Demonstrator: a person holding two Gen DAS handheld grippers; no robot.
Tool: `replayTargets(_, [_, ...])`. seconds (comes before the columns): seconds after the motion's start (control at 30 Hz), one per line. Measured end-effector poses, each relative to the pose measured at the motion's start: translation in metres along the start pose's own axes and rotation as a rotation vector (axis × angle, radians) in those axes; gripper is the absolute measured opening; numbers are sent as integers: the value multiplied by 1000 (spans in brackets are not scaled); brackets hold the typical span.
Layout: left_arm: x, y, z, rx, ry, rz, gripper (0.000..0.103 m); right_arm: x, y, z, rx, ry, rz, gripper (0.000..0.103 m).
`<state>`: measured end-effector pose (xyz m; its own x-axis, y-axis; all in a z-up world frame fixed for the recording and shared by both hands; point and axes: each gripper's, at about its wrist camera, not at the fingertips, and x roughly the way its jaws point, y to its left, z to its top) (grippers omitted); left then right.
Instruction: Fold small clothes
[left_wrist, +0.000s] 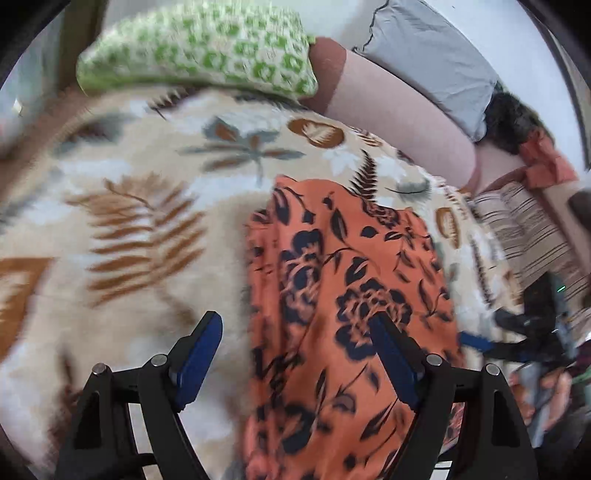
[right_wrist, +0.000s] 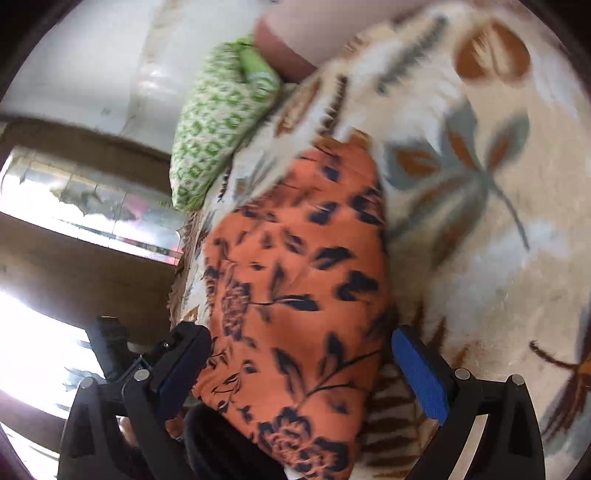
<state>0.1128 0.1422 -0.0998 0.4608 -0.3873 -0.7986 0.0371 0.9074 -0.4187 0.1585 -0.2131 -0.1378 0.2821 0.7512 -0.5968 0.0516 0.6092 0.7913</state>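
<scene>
Orange floral garment (left_wrist: 347, 295) lies as a long strip on the leaf-print blanket (left_wrist: 140, 221) that covers the bed, running away from you toward the far end. In the right wrist view the same garment (right_wrist: 295, 280) sits close to the blanket's (right_wrist: 480, 258) left edge, where the bed drops off.

Your left hand-held gripper (left_wrist: 295, 339) is spread wide, nothing pinched. Its right finger (left_wrist: 395, 362) is over the orange cloth, its left finger (left_wrist: 199, 362) over bare blanket, so the garment's left edge falls between the jaws. Can't tell whether the pads touch the fabric.

Your right hand-held gripper (right_wrist: 299, 362) is also spread wide, straddling the near end of the garment. Cloth sits between the jaws, pads not pressing on it. In the left wrist view this gripper (left_wrist: 524, 328) shows at the right edge of the frame, beside the garment.

Green-and-white patterned pillow (left_wrist: 199, 48) at the head of the bed, well apart from the garment; same pillow (right_wrist: 221, 122) upper left in the right wrist view. Pinkish bolster (left_wrist: 399, 114) just beside it, grey pillow (left_wrist: 432, 59) behind that. Striped fabric (left_wrist: 528, 229) off the blanket's right side. Both views motion-blurred.
</scene>
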Motion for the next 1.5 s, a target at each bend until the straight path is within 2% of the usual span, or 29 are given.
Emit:
replayTargets(0.1, [29,12,1,-41,71,-8,83,12,-1,7,7,0,72,100])
replayTargets(0.17, [37,12,-2,-38,69,-12,83,27,-9,12,27,35,16,100])
replayTargets(0.2, [36,9,-2,-19,61,-5,77,38,-15,13,53,70,-8,99])
replayTargets(0.23, [36,6,-2,-10,72,-9,41,40,-10,14,27,61,-16,99])
replayTargets(0.27, [36,4,-1,-15,88,-27,32,41,1,15,-35,73,-19,85])
replayTargets(0.3, [35,2,-1,-18,83,-12,29,44,9,14,-76,100,-54,54])
replayTargets(0.33, [36,-2,-1,-7,86,-1,27,48,14,14,-102,108,-83,45])
replayTargets(0.4, [36,-4,0,-11,88,9,27,51,21,15,-139,119,-115,41])
replayTargets(0.47, [29,-6,1,-24,74,0,25,46,25,19,-151,113,-104,37])
replayTargets(0.57, [7,-27,6,15,-1,-25,24,28,49,24,-237,79,-91,33])
replayTargets(0.7, [-20,-80,28,93,-134,-67,24,-19,84,45,-349,-16,-77,33])
replayTargets(0.87, [-11,-135,60,151,-190,-133,25,-87,75,93,-378,-104,-84,33])
replayTargets(0.97, [29,-153,72,128,-156,-123,27,-101,42,118,-324,-95,-64,34])
replayTargets(1.03, [77,-153,74,113,-83,-67,38,-89,6,132,-267,-87,-85,38])
replayTargets(1.07, [101,-151,73,101,-24,-22,40,-77,-18,136,-218,-67,-123,45])
replayTargets(1.1, [134,-141,67,75,64,44,40,-69,-34,135,-178,-50,-165,65])
replayTargets(1.13, [148,-132,63,54,104,65,51,-59,-56,132,-114,-23,-244,70])
replayTargets(1.17, [150,-122,59,19,101,49,56,-52,-69,127,-83,-3,-311,71])
replayTargets(1.2, [140,-115,57,-8,67,51,60,-52,-77,118,-76,-11,-293,71])
replayTargets(1.23, [130,-114,57,-2,45,53,60,-58,-75,112,-83,-36,-279,71])
replayTargets(1.33, [94,-121,56,68,-34,85,62,-87,-44,104,-177,-161,-362,71])
replayTargets(1.37, [83,-125,54,94,-58,81,64,-97,-35,103,-198,-203,-356,71])
replayTargets(1.43, [73,-133,50,132,-82,105,69,-110,-9,97,-242,-257,-259,73])
replayTargets(1.5, [79,-142,44,183,-66,150,70,-102,7,91,-251,-226,-137,89])
